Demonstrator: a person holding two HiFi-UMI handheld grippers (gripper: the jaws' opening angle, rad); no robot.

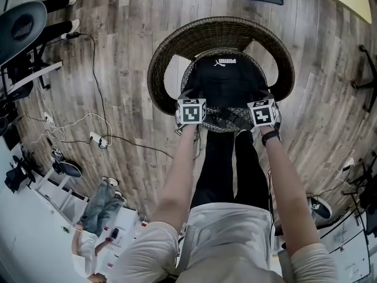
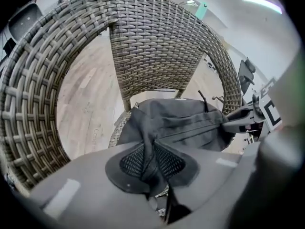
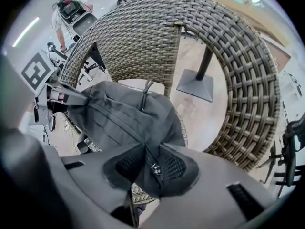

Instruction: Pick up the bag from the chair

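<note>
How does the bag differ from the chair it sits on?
The bag is black, soft, creased fabric; the chair is brown, stiff woven wicker. The bag is smaller; the chair's back curves around it. The left gripper and right gripper pinch the bag, not the chair.

bag (image 1: 227, 81) on chair (image 1: 171, 46) seat; left tool (image 1: 192, 114), right tool (image 1: 263, 114) at its near edge

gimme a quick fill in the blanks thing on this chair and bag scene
1. The bag on the wicker chair is ____ in colour.
2. The left claw and the right claw are both shut on the ____.
3. The floor around the chair is laid with ____ planks.

Missing words: black; bag; wooden
</note>
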